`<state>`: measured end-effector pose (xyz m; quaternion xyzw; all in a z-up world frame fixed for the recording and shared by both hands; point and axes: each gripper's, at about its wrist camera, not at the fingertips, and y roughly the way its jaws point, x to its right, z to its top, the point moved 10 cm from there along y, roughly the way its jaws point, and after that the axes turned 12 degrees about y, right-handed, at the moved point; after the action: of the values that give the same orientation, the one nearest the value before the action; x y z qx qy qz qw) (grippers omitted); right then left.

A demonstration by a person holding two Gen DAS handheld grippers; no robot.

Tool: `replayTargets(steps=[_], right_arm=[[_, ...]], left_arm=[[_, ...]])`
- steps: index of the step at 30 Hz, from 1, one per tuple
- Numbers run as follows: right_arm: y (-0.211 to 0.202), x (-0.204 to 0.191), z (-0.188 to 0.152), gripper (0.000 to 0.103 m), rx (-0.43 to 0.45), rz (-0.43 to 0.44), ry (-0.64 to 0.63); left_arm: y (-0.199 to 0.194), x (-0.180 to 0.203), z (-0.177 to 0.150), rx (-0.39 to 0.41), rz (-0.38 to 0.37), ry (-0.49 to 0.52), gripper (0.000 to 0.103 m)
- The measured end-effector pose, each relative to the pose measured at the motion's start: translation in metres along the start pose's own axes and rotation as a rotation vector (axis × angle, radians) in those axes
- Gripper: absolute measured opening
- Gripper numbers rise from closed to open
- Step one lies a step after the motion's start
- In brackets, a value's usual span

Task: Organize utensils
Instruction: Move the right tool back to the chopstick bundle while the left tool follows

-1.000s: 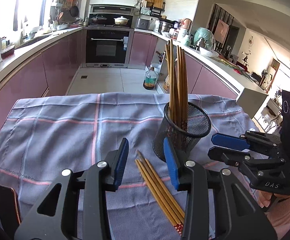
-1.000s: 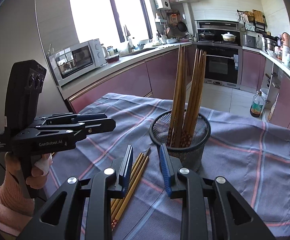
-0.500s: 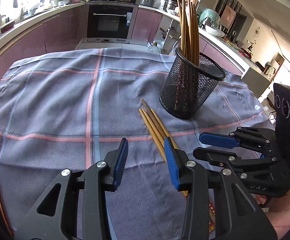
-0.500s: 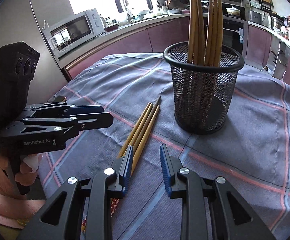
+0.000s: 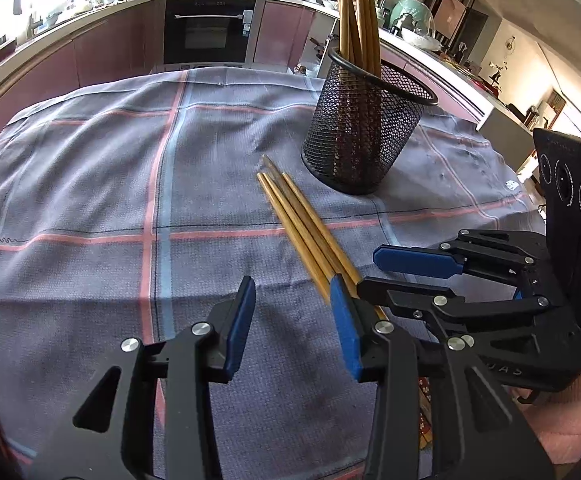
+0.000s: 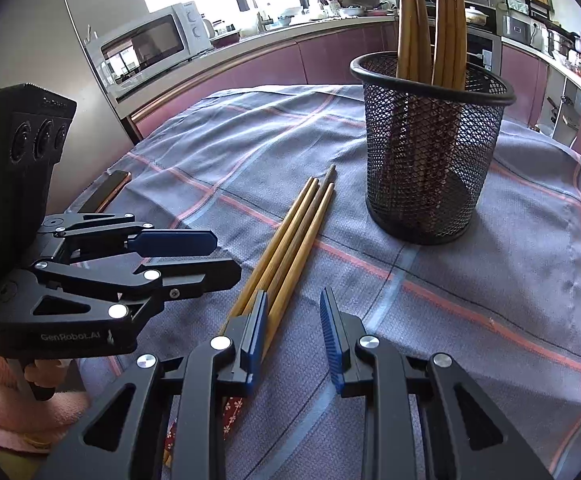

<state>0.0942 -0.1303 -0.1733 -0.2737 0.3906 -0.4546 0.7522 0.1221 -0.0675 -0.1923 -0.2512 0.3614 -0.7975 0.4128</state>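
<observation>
Hovering, left gripper: lower centre of its view, jaws partly apart, nothing between them; bare cloth beneath.
Right gripper: lower centre of its view, jaws narrowly apart and empty; left pad over the loose chopsticks' thick ends.
Loose chopsticks: flat on the checked cloth, centre frame, tips near the mesh holder.
Mesh holder: upright, upper right, containing standing chopsticks.

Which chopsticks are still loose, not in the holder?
The bundle of chopsticks lying flat on the checked cloth, in front of the black mesh holder. The other chopsticks stand upright inside that holder.
</observation>
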Motion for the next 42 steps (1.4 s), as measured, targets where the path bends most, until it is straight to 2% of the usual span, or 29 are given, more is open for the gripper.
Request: replayTargets(steps=[13,31,38,42], right_arm=[[0.003,0.003,0.0,0.025,0.011,-0.039,-0.024],[0.002,0.004,0.0,0.024,0.012,-0.031,-0.015],[0.004,0.005,0.004,0.024,0.016,-0.036,-0.013],[0.006,0.005,0.007,0.024,0.02,-0.042,-0.014]], left_arm=[[0.007,0.01,-0.003,-0.017,0.013,0.036,0.042],[0.006,0.007,-0.006,-0.034,0.015,0.058,0.037],[0.011,-0.001,0.0,-0.042,0.011,0.021,0.024],[0.012,-0.002,0.001,-0.046,0.027,0.016,0.021]])
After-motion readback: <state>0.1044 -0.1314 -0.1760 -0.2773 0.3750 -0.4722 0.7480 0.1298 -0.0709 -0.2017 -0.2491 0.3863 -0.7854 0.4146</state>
